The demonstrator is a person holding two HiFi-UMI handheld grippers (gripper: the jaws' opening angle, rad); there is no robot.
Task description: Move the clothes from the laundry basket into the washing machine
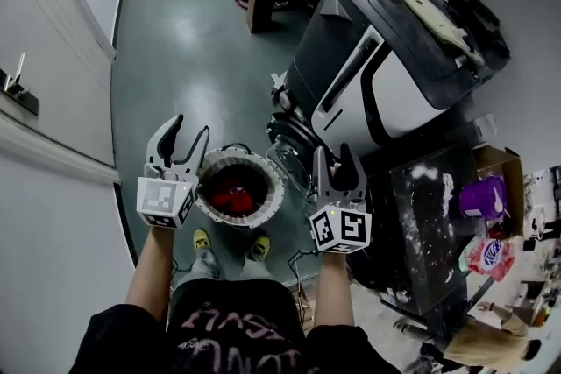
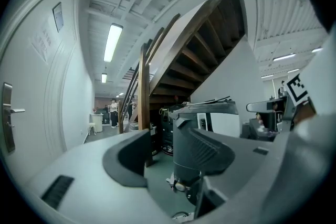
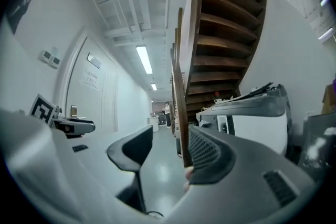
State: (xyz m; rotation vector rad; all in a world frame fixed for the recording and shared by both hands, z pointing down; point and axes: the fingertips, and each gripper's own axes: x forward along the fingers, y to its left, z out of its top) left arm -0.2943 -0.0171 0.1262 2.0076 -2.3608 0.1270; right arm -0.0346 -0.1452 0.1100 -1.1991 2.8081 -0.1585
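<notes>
The left tool [image 1: 191,129] and right tool [image 1: 334,155] both stand with jaws partly apart and nothing between them. They flank the round white perforated laundry basket [image 1: 263,213] on the floor, and the red clothes [image 1: 232,188] lie inside it. The basket's far rim is just beside the round glass door [image 1: 294,155] low on the grey-and-white washing machine [image 1: 377,74]. Bare glossy grey-green floor [image 1: 188,48] runs ahead on the left to the white wall [image 1: 53,39]. A dark cluttered worktop [image 1: 429,215] closes in the right side. Only the head view shows the clothes. The gripper views add the brown wooden staircase [image 2: 210,50] rising over the machine and a distant person [image 2: 113,112] down the corridor.
</notes>
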